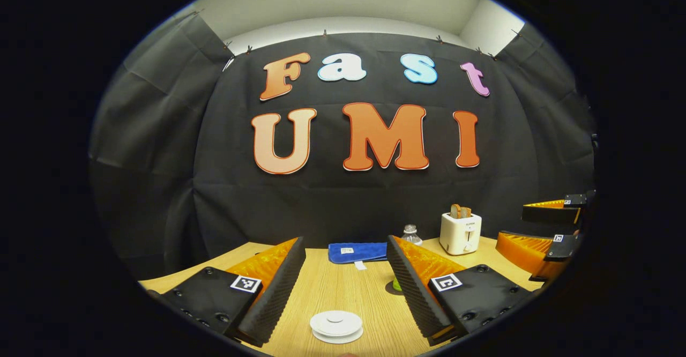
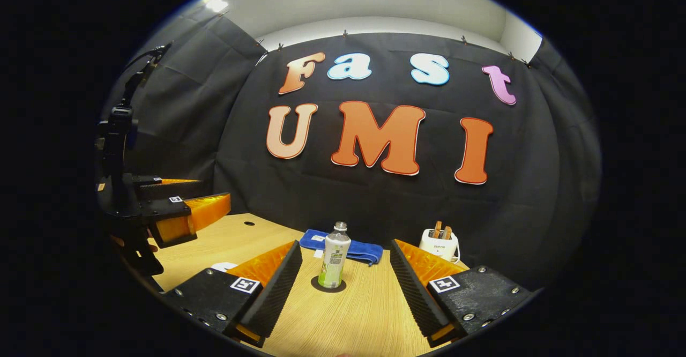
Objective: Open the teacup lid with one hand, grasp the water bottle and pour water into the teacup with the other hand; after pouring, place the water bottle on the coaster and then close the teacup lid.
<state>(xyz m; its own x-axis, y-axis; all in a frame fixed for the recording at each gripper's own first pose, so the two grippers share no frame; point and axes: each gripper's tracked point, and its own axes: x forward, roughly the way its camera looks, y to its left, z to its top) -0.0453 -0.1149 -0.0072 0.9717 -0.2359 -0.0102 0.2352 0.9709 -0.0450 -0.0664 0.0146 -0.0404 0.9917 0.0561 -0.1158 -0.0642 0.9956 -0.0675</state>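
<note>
While both tongs hover level and wide, left tongs (image 1: 345, 279) frame the teacup lid (image 1: 336, 325), right tongs (image 2: 345, 279) the water bottle (image 2: 334, 256).

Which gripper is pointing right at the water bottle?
The right gripper: the water bottle stands upright between its open fingers. The left gripper faces the teacup lid.

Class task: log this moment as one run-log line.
left gripper open above teacup lid | right gripper open facing water bottle on coaster | lid on
</note>
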